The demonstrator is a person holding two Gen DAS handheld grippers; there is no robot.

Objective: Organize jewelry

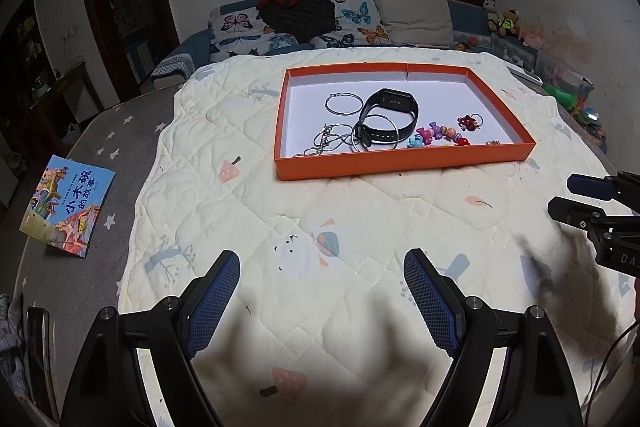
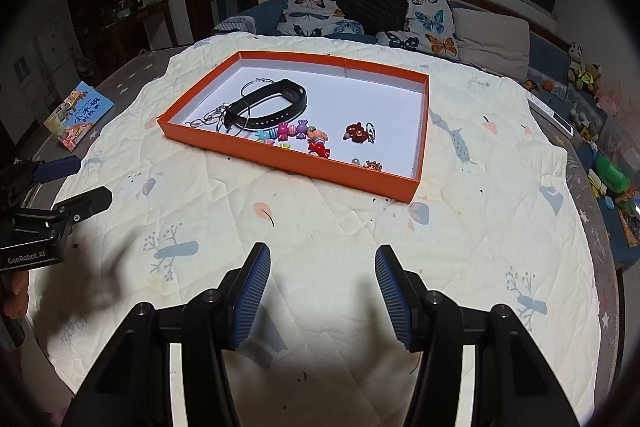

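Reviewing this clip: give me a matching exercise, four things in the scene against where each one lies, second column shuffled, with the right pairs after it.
Things:
1. black watch band
2. picture book
3. coloured beads
4. left gripper

Places:
A. on the grey star-patterned cover, off the quilt
B. above bare quilt, jaws open, holding nothing
C. in the orange tray, overlapping the silver hoops
D. in the orange tray, along its near wall, beside the band

Pairs: 1-C, 2-A, 3-D, 4-B
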